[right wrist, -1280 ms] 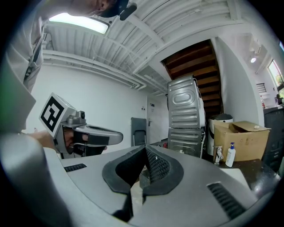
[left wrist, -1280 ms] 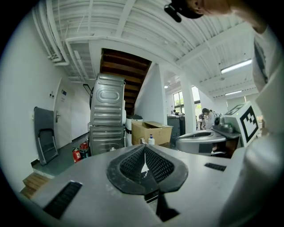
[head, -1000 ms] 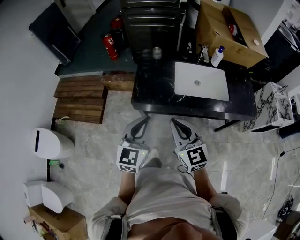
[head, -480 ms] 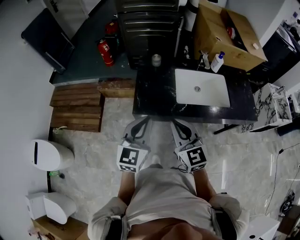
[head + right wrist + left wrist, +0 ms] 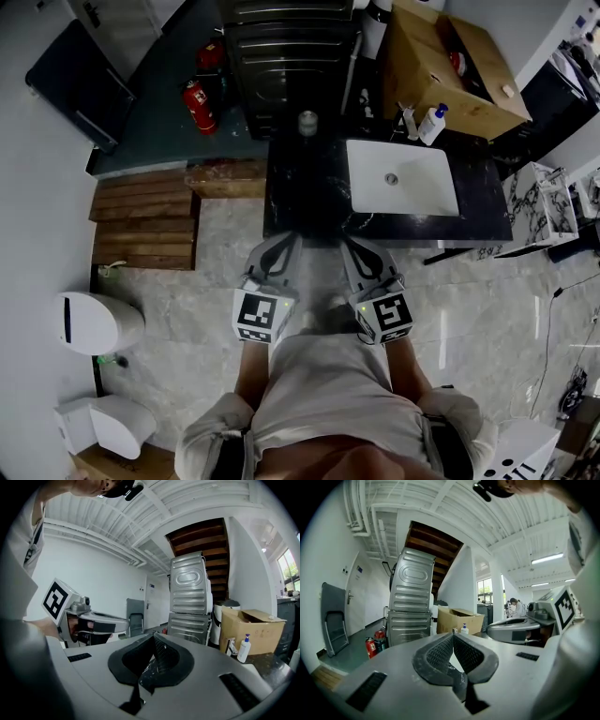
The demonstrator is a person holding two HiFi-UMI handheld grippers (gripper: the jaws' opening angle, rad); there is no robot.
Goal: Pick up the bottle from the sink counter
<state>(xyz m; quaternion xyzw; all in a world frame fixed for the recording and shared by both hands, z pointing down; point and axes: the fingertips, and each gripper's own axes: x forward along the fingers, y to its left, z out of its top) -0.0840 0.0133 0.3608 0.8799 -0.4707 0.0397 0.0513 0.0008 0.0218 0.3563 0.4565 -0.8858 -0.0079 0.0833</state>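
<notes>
White, blue-topped bottle (image 5: 432,125) — black veined counter (image 5: 305,185), white sink (image 5: 412,190).

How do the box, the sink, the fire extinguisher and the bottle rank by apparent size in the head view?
1. box
2. sink
3. fire extinguisher
4. bottle
The last two look nearly alike, so their order is unsure.

Black marbled surface (image 5: 305,192), white sink (image 5: 424,187) set into its right half, white pump bottle (image 5: 431,125) just behind the sink's far edge, tap (image 5: 409,123) just left of the bottle, small cup (image 5: 307,122) well left of the sink at the back edge
</notes>
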